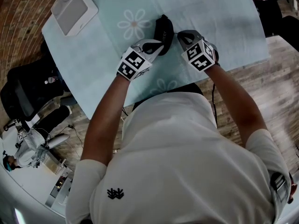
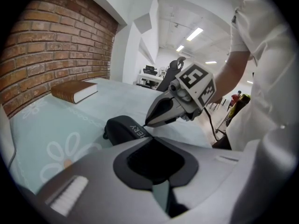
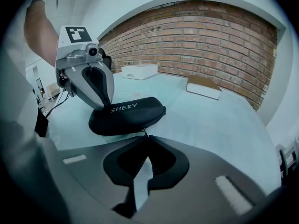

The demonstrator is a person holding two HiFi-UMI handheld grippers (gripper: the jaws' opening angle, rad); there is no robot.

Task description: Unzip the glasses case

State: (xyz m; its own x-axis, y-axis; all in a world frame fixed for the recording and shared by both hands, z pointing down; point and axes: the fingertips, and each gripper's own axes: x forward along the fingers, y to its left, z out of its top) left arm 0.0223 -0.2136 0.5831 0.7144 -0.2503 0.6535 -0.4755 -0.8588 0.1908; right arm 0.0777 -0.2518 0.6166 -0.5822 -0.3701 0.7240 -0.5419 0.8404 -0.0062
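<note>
Glasses case (image 3: 126,115) lay on the table (image 1: 224,27) between both grippers. The left gripper (image 2: 150,137) had its jaws together and pressed on the case (probably to steady it). The right gripper (image 3: 144,136) had its jaws closed on the zipper pull (image 3: 142,131).

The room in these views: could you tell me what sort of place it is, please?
Probably an office or lab workroom: a brick wall, ceiling strip lights, an office chair and a cloth-covered table.
</note>
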